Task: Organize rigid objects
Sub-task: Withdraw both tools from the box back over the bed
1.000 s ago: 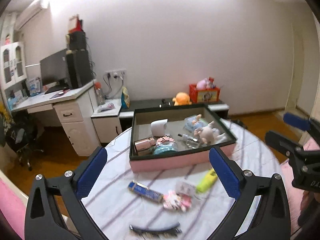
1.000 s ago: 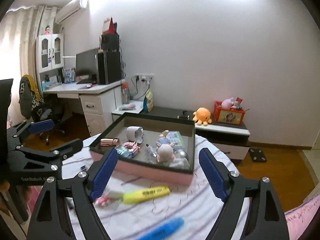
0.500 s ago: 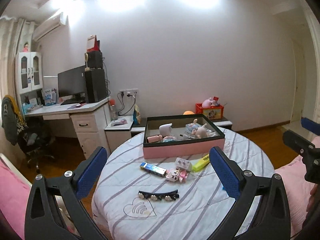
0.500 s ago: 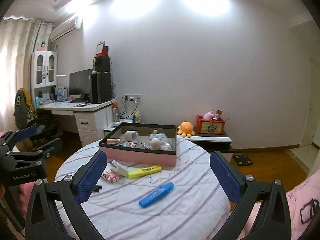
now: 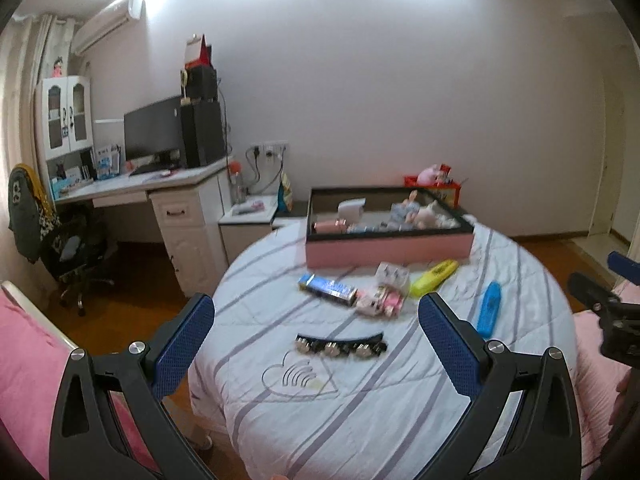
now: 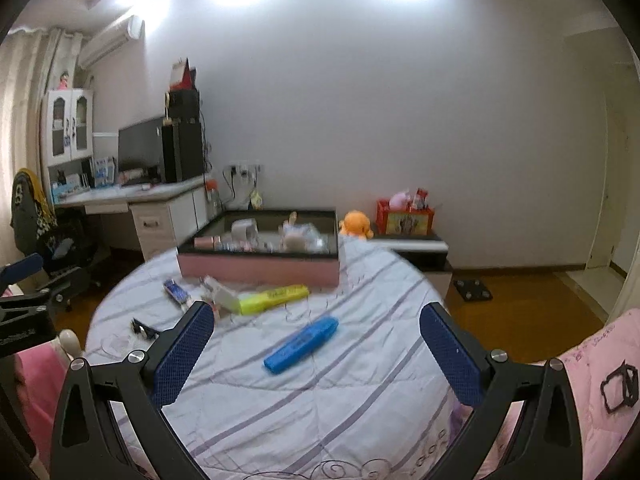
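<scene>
Hovering wide and empty, right tongs (image 6: pixel 316 346) frame the blue highlighter (image 6: pixel 301 345), long axis running near-left to far-right on the round bench (image 6: pixel 320 400), short of the pink box (image 6: pixel 260 270); left tongs (image 5: pixel 316 344), equally wide, sit farther.

Round table under a white quilted cloth cover (image 5: pixel 400 400), matt, grey stripes, stitched heart motif. Long pink box with black rim (image 5: pixel 388 248), matt sides, looks like card. Blue plastic highlighter (image 6: pixel 301 345) and yellow plastic highlighter (image 6: pixel 274 298), both smooth, slight sheen. Black hair clip with shiny metal-look studs (image 5: pixel 341 346). Small blue-and-silver printed packet (image 5: pixel 328 289), glossy. Gripper fingers (image 6: pixel 183 354): black smooth plastic frames, blue pads with fine dotted rough texture, bright metal screws. Floor (image 6: pixel 516 320) glossy brown wood.
</scene>
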The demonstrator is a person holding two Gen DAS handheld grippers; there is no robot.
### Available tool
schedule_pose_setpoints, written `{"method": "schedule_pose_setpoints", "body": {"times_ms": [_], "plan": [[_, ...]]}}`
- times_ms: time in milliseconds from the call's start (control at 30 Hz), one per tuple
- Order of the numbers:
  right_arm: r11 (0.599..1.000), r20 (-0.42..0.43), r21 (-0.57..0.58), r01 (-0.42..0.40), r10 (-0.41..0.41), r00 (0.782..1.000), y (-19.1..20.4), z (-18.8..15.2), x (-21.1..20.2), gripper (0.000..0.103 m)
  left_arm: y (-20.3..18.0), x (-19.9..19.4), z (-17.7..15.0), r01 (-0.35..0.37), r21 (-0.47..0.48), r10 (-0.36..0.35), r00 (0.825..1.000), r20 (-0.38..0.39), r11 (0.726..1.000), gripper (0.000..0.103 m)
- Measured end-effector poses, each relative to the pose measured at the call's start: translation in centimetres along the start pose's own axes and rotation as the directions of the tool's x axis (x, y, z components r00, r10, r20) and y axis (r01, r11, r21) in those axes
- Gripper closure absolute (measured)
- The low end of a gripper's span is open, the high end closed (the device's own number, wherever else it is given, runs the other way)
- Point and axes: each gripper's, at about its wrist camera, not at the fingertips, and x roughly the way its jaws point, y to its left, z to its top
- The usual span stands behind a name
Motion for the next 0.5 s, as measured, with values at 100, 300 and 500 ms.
{"method": "schedule_pose_setpoints", "body": {"times_ms": [100, 300, 500], "plan": [[1.000, -0.086, 0.007, -0.011, 0.011, 0.996, 0.7, -1.1, 3.4, 0.000, 0.4, 1.4, -0.8, -0.011, -0.001, 0.010, 0.999, -0.045, 1.000, 0.000], [1.000, -0.222, 0.018, 0.000, 0.004, 0.975, 1.6, -2.3, 9.4, 0.000, 1.5, 3.8, -1.7, -0.031, 0.000, 0.031, 0.993, -0.112, 1.000, 0.000], [0.999, -0.315, 0.028, -0.018, 0.026, 0.949, 2.1, -2.7, 13.0, 0.000, 2.2, 5.4, -2.1, -0.042, -0.011, 0.040, 0.988, -0.147, 0.999, 0.000]]}}
